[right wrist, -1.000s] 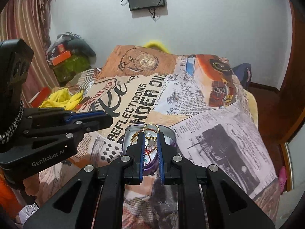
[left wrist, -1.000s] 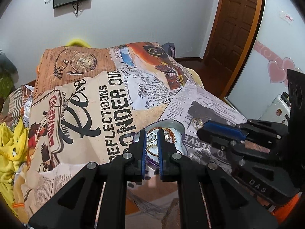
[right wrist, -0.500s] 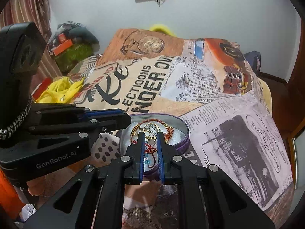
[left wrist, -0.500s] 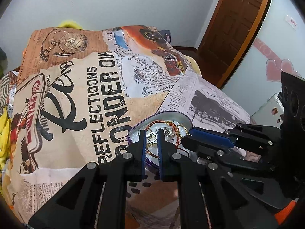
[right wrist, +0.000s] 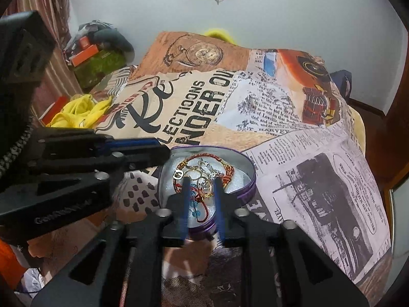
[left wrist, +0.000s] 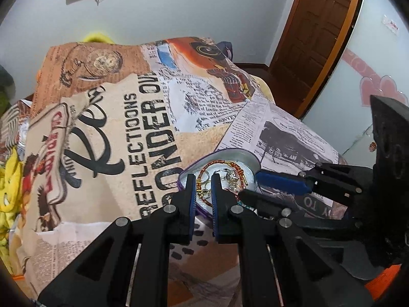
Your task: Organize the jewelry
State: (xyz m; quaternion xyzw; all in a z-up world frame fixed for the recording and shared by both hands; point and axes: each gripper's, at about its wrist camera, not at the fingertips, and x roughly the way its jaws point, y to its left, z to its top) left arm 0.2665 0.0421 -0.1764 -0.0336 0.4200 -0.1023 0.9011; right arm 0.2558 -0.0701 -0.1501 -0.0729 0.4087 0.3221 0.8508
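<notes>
Two tools [left wrist: 203,176] [right wrist: 202,181] (tilted down) over tin [right wrist: 251,176]

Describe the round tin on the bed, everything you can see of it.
The tin is a shallow round metal container with a purple outer wall and a silvery inside, lid off, sitting flat on the printed bedspread. It holds a tangle of jewelry: a red-and-gold braided cord, thin gold rings, silvery pieces and something blue near the front. The right gripper hangs just above its near edge, jaws just opening, nothing gripped. The left gripper reaches its left rim, shut.
</notes>
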